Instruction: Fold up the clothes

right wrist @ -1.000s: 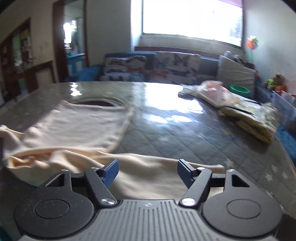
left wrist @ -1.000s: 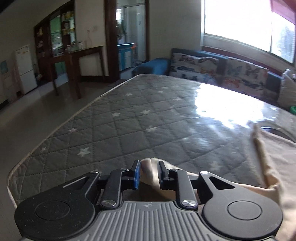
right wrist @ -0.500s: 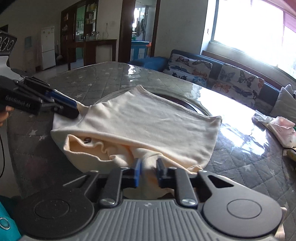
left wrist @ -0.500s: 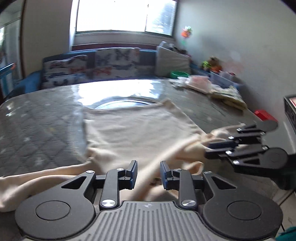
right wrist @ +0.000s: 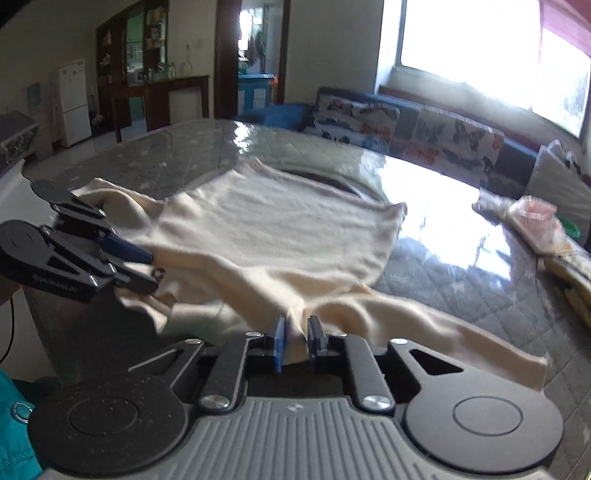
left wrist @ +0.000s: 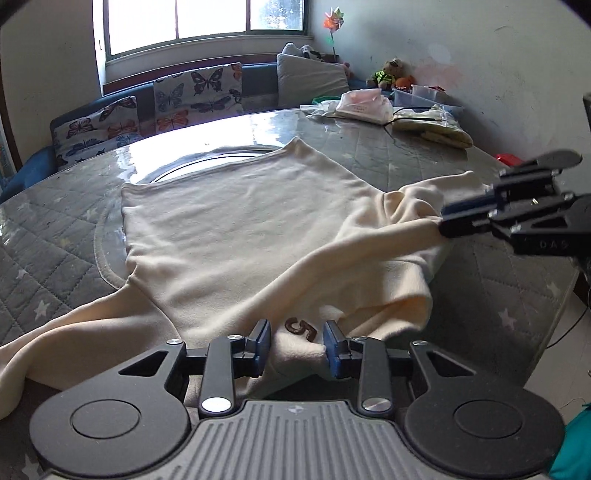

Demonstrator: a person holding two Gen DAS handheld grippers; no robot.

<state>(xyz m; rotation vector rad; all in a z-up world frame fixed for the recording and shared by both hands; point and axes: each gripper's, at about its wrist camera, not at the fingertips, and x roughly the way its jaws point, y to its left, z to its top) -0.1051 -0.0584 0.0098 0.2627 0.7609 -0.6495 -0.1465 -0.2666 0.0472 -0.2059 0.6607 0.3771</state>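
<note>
Two hand-held grippers work a cream sweater (left wrist: 236,221) spread on a quilted grey mattress (left wrist: 44,236).

Nearest, the left gripper (left wrist: 297,345) stands with jaws apart over the sweater's near fold, a brown "5" (left wrist: 301,328) between its fingers. At about 3 o'clock from it, the right gripper (right wrist: 295,341) is clamped on a bunched sleeve. Farther off, at 1 o'clock, bagged clothes (left wrist: 364,107) lie on the mattress. Butterfly-print cushions (left wrist: 197,92) line the sofa under the window (left wrist: 207,18).

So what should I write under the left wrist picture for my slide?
Left gripper open around the cream sweater, right gripper pinching its sleeve.
</note>
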